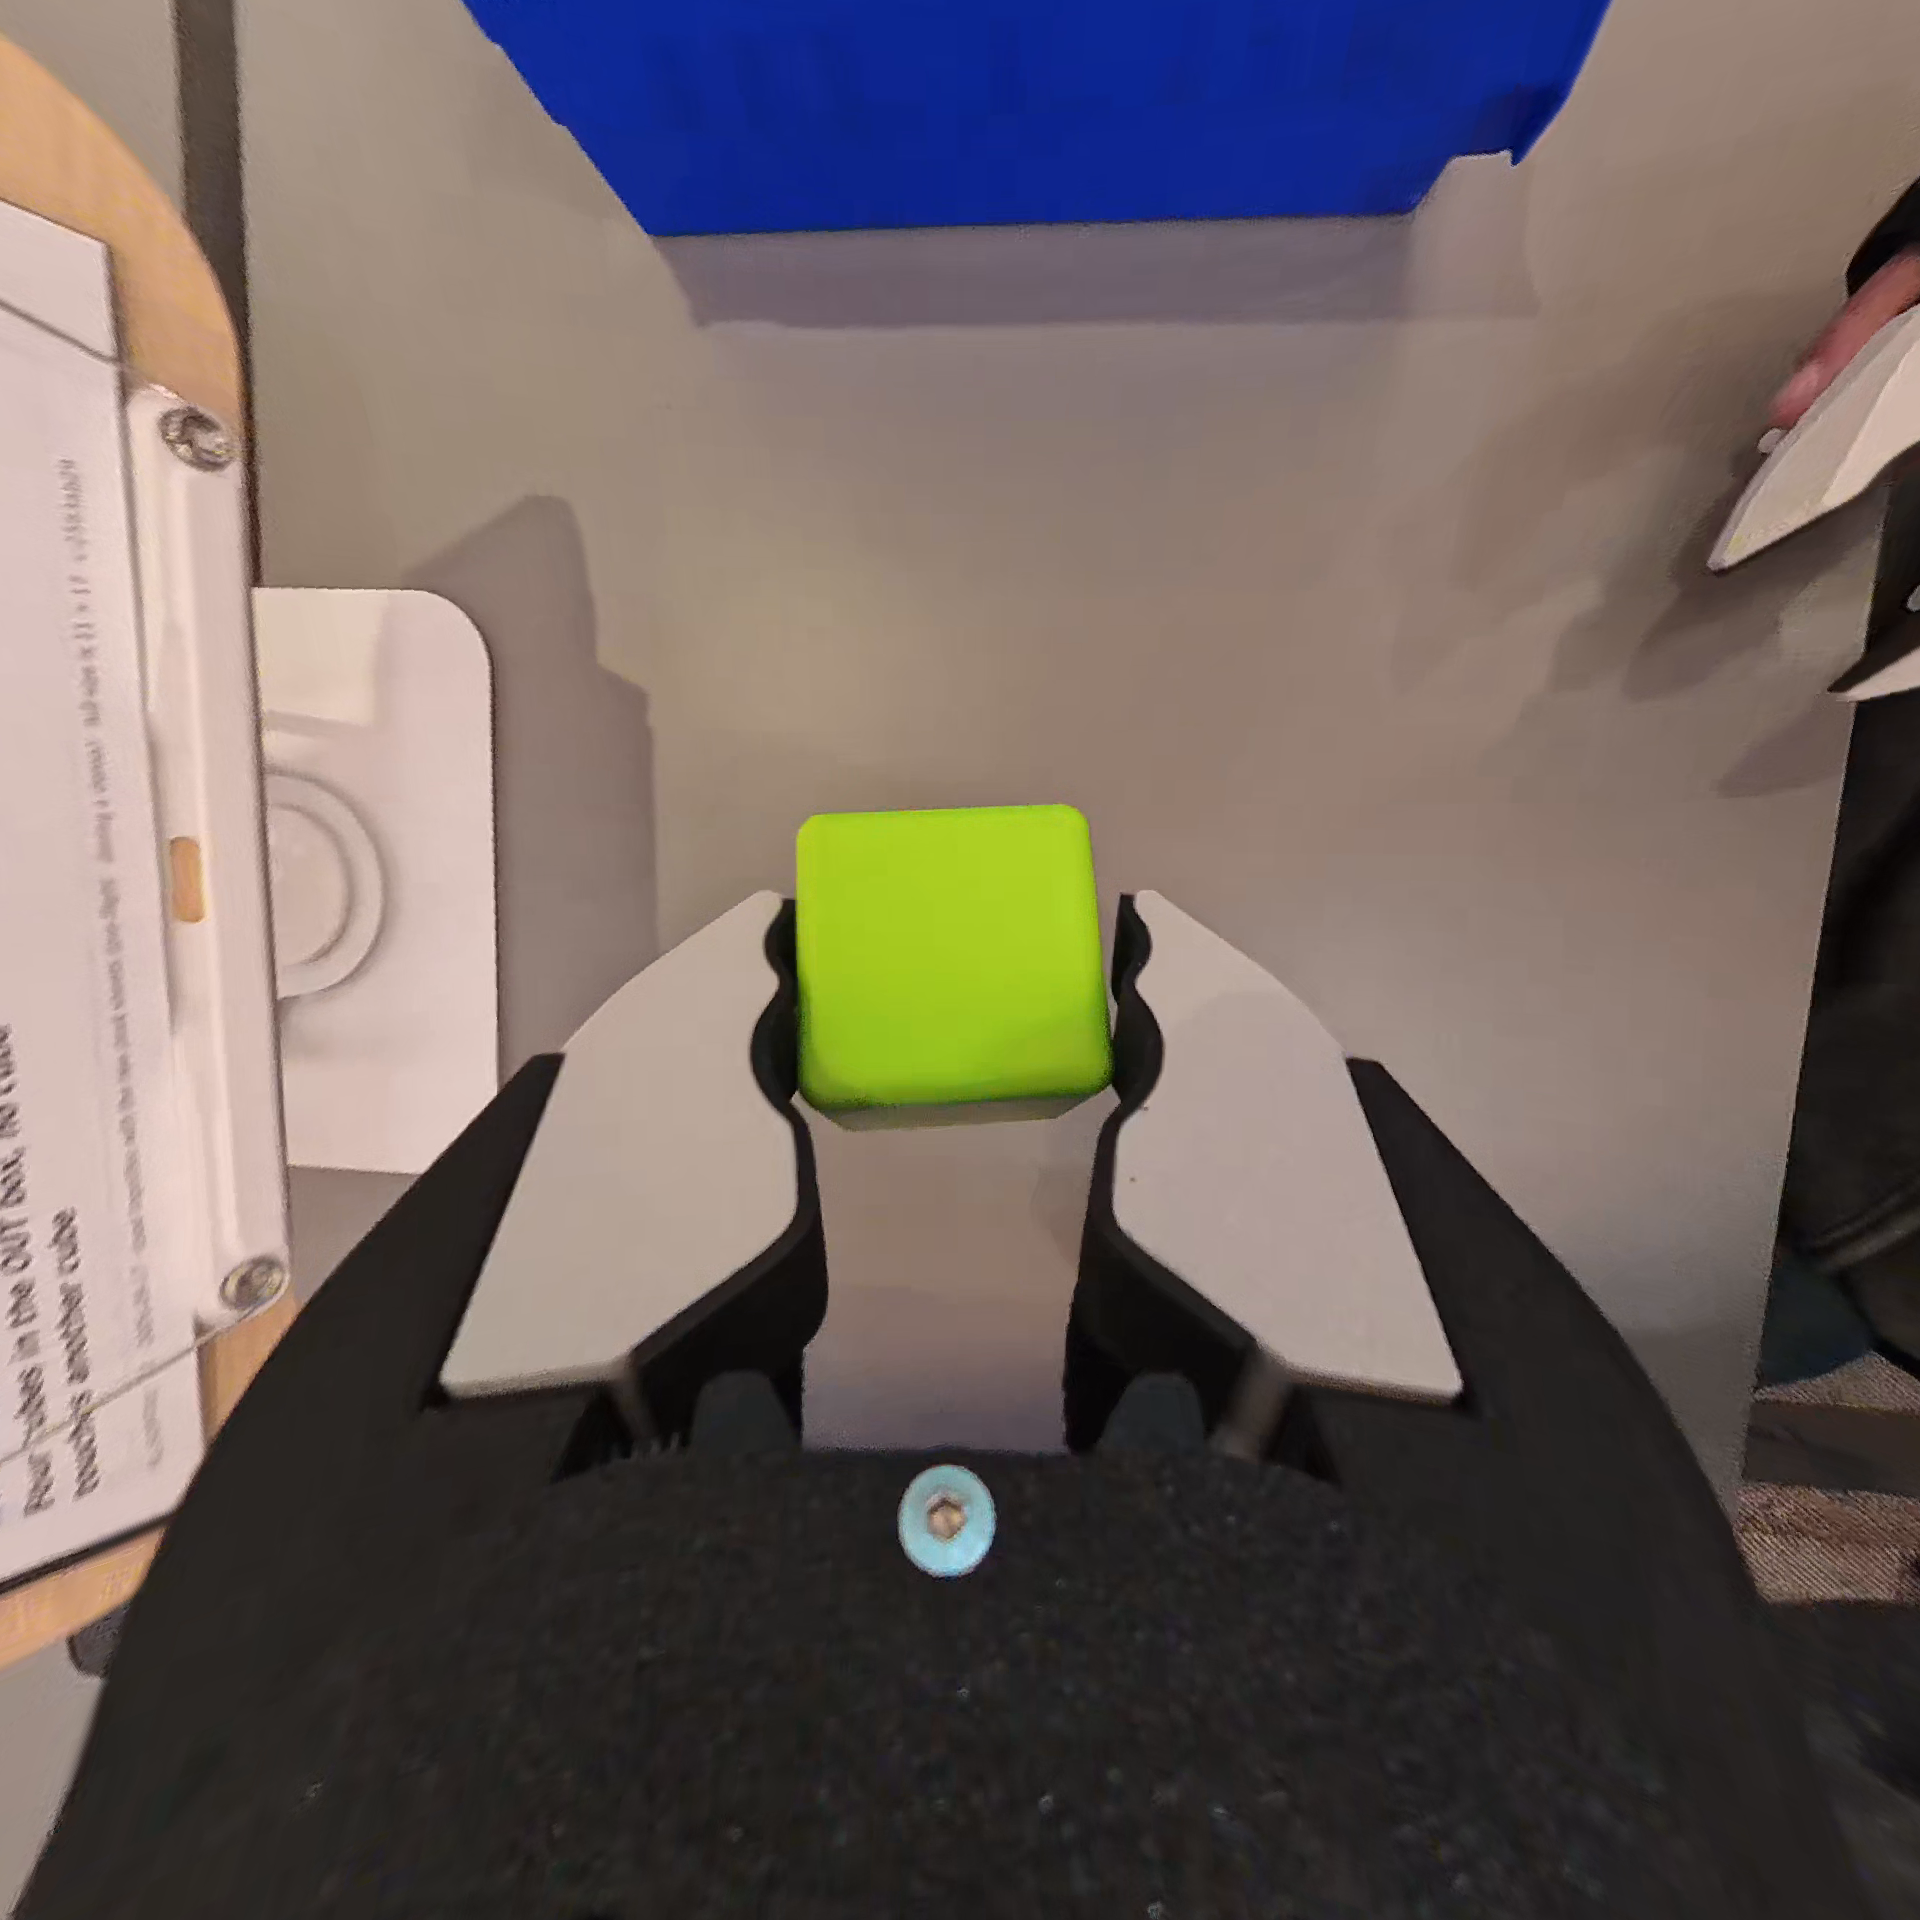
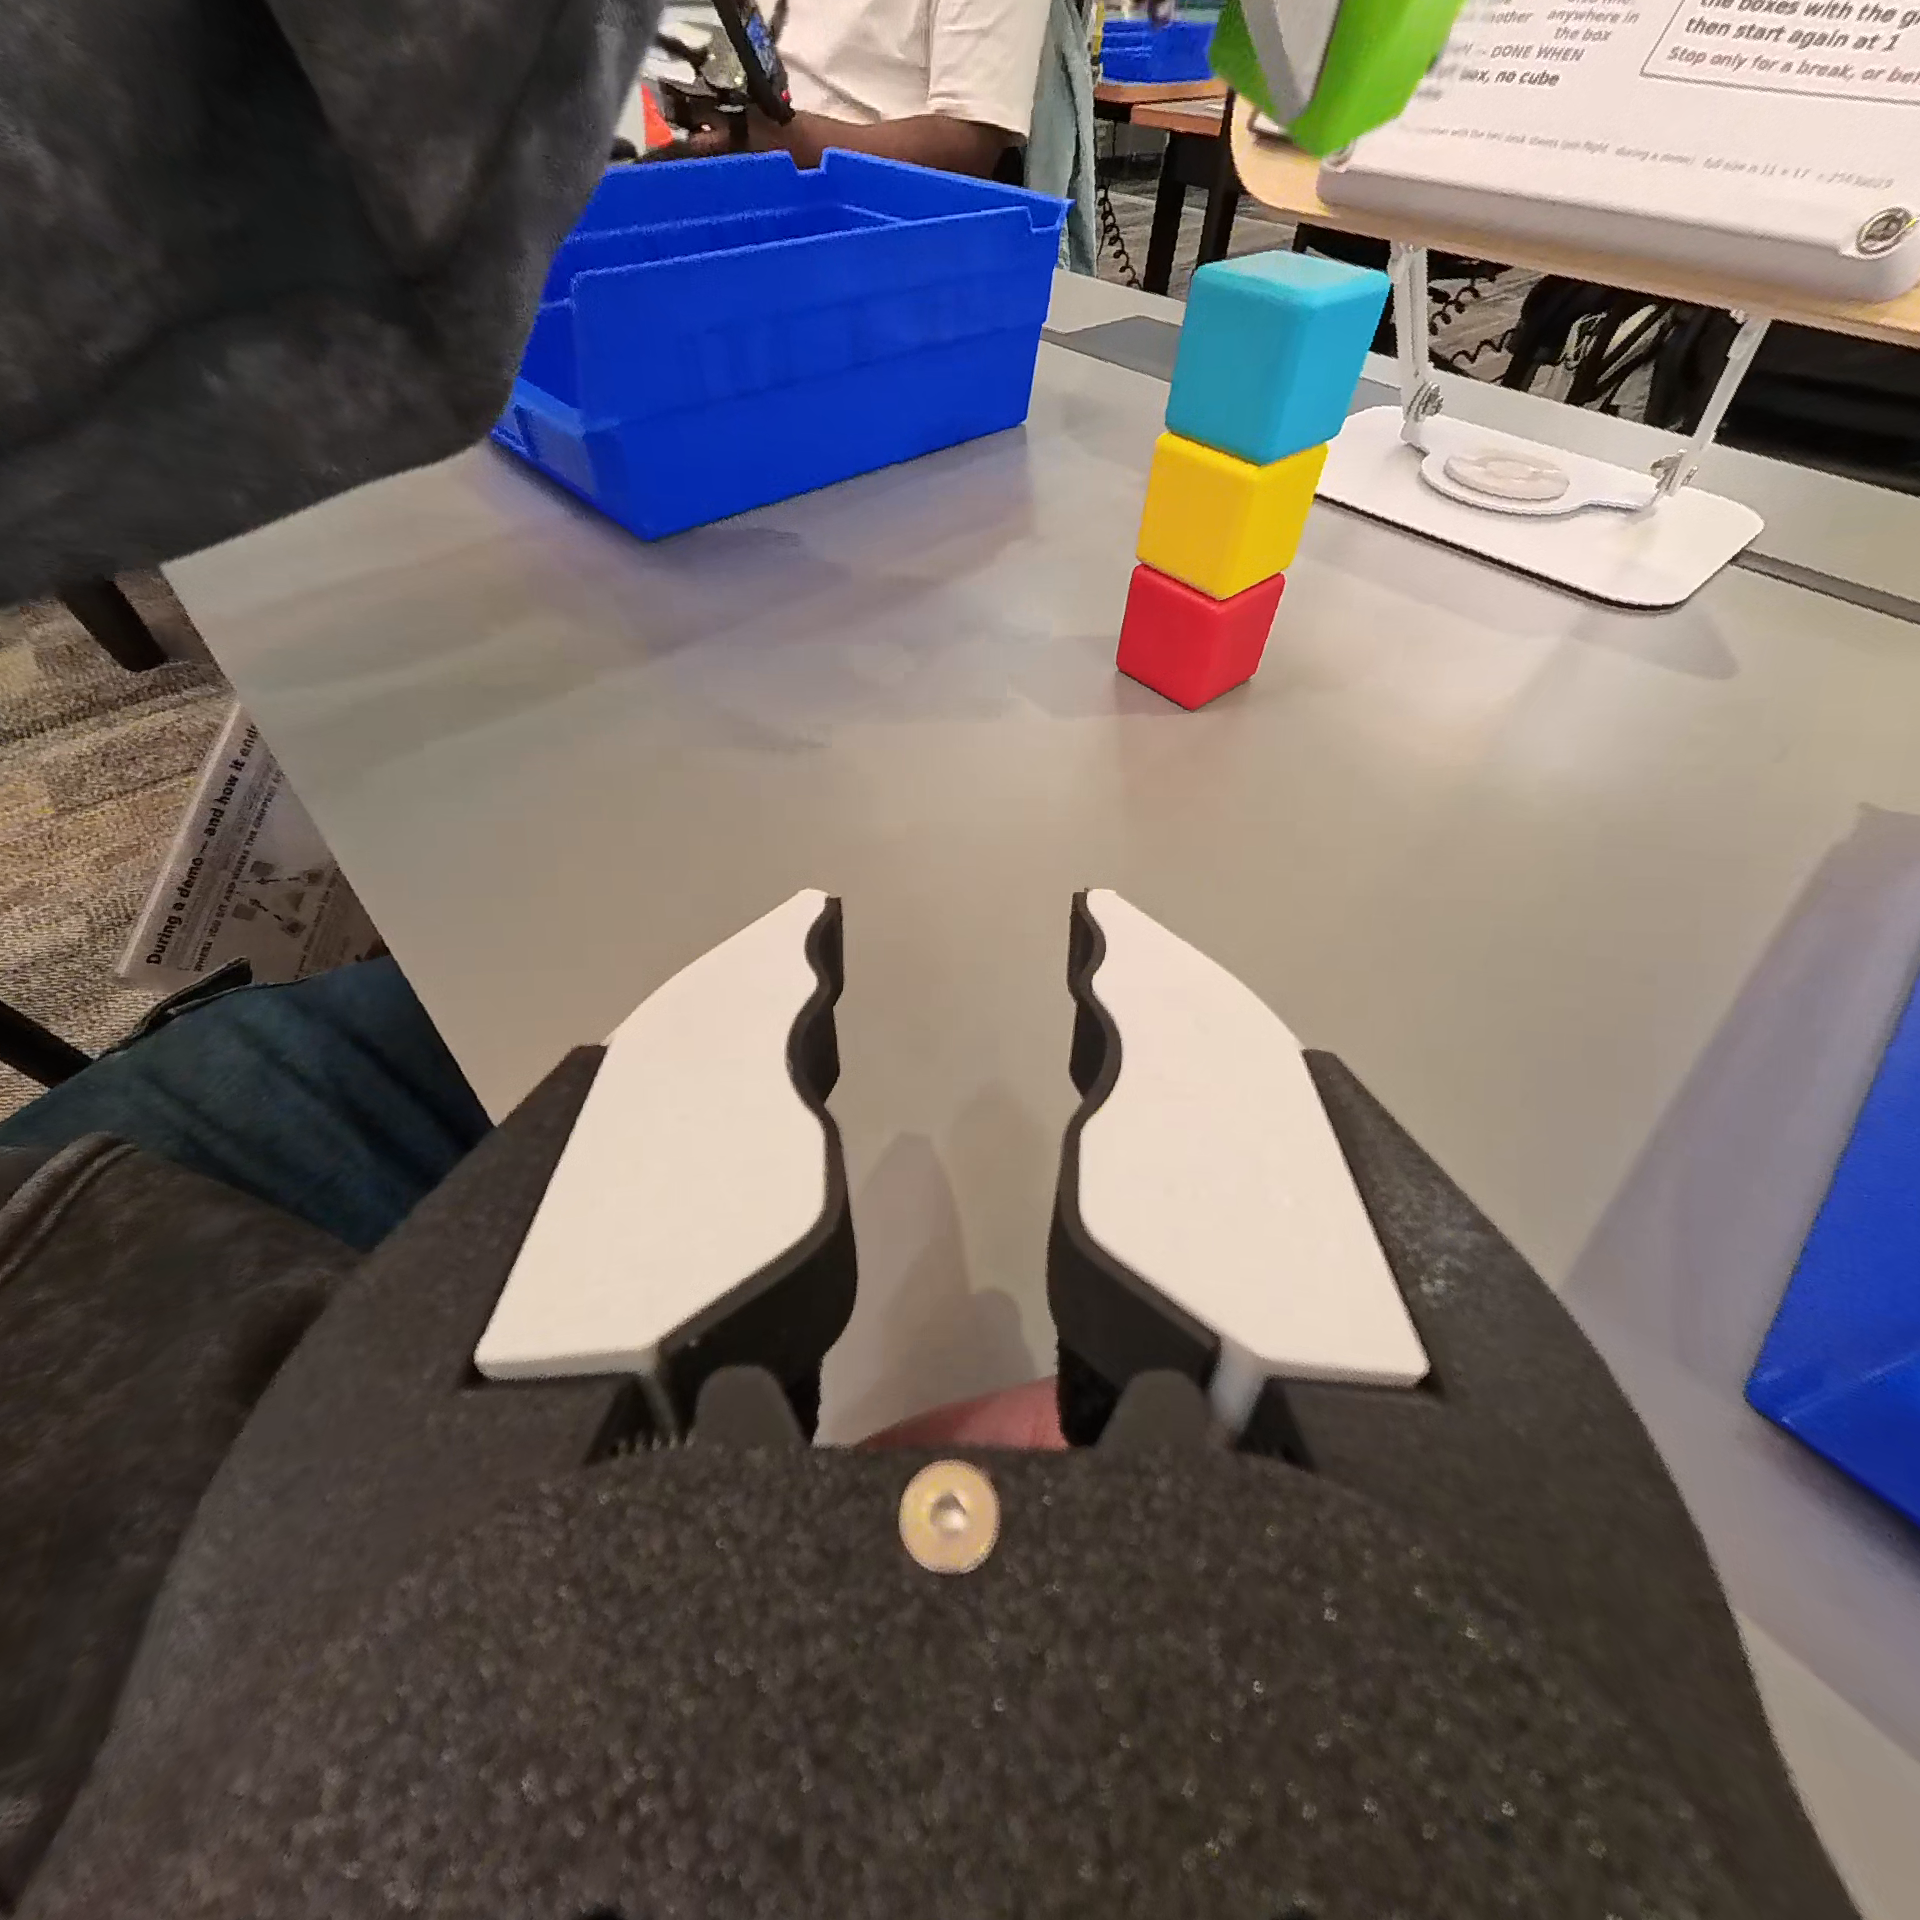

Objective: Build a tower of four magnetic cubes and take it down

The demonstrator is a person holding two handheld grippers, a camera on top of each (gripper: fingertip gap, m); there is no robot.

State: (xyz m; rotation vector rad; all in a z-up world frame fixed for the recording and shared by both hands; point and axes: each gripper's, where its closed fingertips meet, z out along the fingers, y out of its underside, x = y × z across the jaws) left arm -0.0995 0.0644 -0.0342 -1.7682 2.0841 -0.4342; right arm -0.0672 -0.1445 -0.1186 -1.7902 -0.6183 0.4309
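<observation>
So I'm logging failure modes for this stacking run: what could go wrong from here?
1. The stack leans: the blue cube sits offset on the yellow cube and the red cube, so pressing on a fourth might topple it.
2. The left gripper pinches only the green cube's rear half; it may slip.

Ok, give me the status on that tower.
Done: three cubes stand stacked on the table, red at the bottom, yellow, blue on top. In hand: the left gripper holds the green cube in the air. The right gripper is open and empty. Left: place green on top, then take the tower down.
</observation>
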